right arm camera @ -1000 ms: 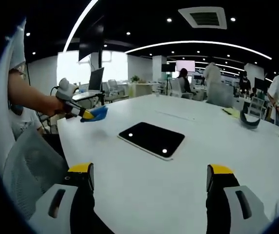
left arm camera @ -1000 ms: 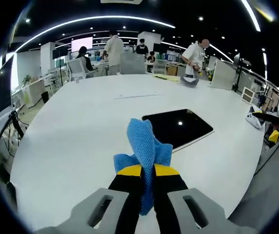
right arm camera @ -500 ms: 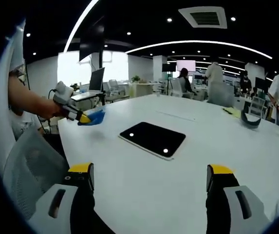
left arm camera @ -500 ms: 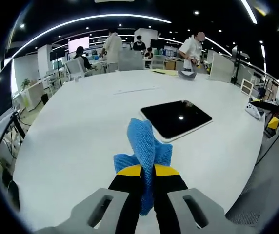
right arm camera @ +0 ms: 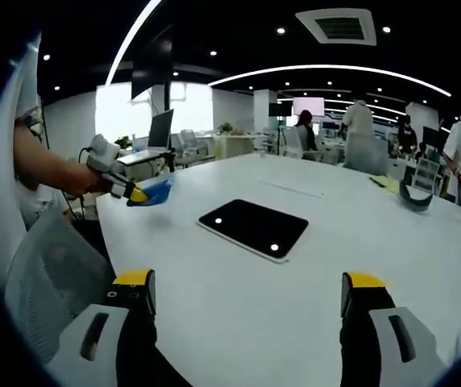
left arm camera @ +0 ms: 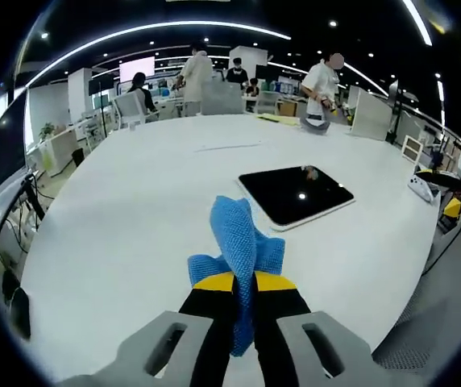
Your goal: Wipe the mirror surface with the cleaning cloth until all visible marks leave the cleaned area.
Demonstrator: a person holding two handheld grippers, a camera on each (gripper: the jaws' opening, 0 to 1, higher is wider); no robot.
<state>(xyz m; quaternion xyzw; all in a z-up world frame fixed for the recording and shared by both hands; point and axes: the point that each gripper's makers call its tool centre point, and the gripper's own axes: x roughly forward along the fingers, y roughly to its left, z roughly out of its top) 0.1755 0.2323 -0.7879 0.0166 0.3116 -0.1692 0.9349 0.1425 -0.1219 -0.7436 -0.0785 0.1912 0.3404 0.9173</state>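
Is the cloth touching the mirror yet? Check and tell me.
No: the blue cloth, clamped in the left gripper, sits short of the mirror.

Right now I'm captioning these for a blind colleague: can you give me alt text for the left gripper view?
The left gripper, jaws shut, holds a crumpled blue cleaning cloth above a large white table. Beyond the cloth a dark rectangular mirror lies flat on the table, reflecting ceiling lights. People stand among desks in the office behind.

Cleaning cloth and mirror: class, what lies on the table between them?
Nothing: in the left gripper view, bare white table separates the cleaning cloth, clamped in the left gripper, from the mirror.
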